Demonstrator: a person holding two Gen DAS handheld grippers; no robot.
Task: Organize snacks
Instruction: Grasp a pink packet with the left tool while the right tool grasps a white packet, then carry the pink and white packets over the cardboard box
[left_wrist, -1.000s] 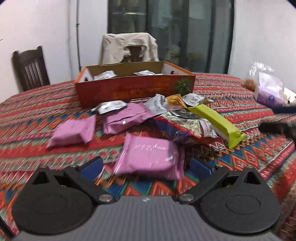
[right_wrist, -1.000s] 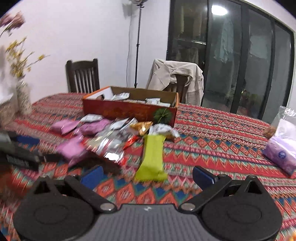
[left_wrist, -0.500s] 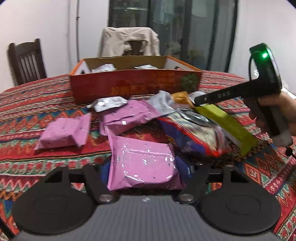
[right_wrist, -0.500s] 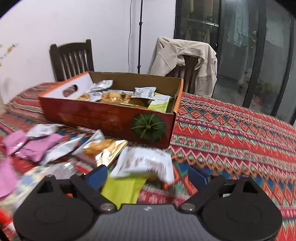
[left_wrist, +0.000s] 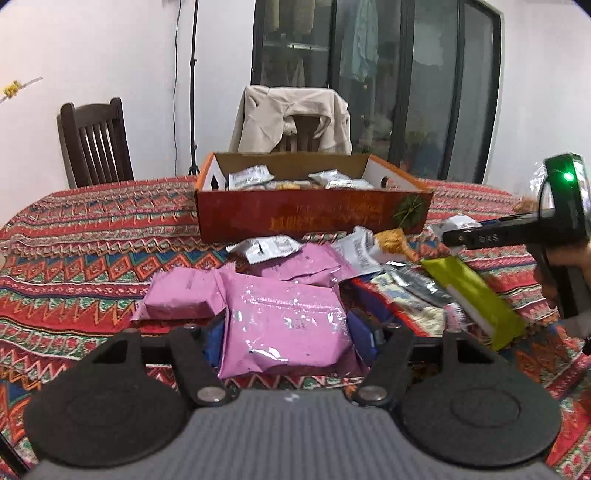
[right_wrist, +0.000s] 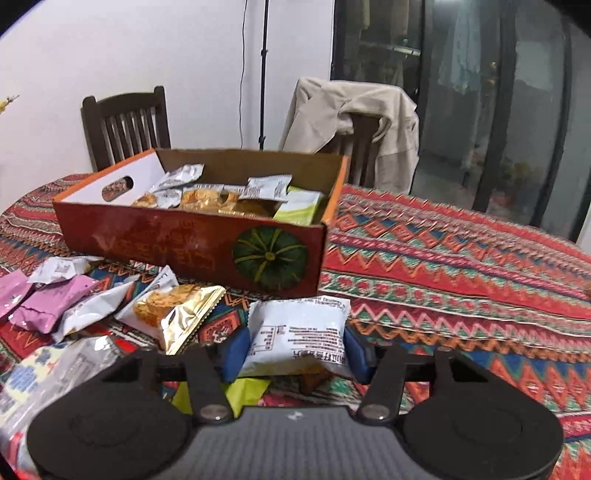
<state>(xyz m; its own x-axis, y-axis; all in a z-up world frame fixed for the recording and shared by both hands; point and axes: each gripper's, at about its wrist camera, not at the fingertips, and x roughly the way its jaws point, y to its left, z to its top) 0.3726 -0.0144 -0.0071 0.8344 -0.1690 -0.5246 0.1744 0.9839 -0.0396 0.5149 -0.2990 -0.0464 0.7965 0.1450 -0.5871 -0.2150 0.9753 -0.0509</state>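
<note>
My left gripper (left_wrist: 288, 343) is shut on a large pink snack packet (left_wrist: 284, 314), its blue pads pressing both sides just above the patterned tablecloth. My right gripper (right_wrist: 295, 352) is closing, and a white snack packet (right_wrist: 299, 325) sits between its blue pads, which touch the packet's edges. Just beyond both stands an open orange cardboard box (right_wrist: 184, 243) (left_wrist: 314, 218) with a pumpkin picture, holding several small packets. Loose snacks lie in front of it: two more pink packets (left_wrist: 184, 295), a gold packet (right_wrist: 177, 314) and a long green bar (left_wrist: 472, 299).
A person's hand (left_wrist: 569, 266) holds the right gripper's handle at the right edge of the left wrist view. A dark wooden chair (left_wrist: 96, 140) and a chair draped with a beige jacket (left_wrist: 295, 118) stand behind the table. Bare tablecloth (right_wrist: 461, 266) stretches right of the box.
The left jaws closed on the pink packet and lifted it a little. The right gripper swept across the table toward the box and its jaws narrowed around the white packet.
</note>
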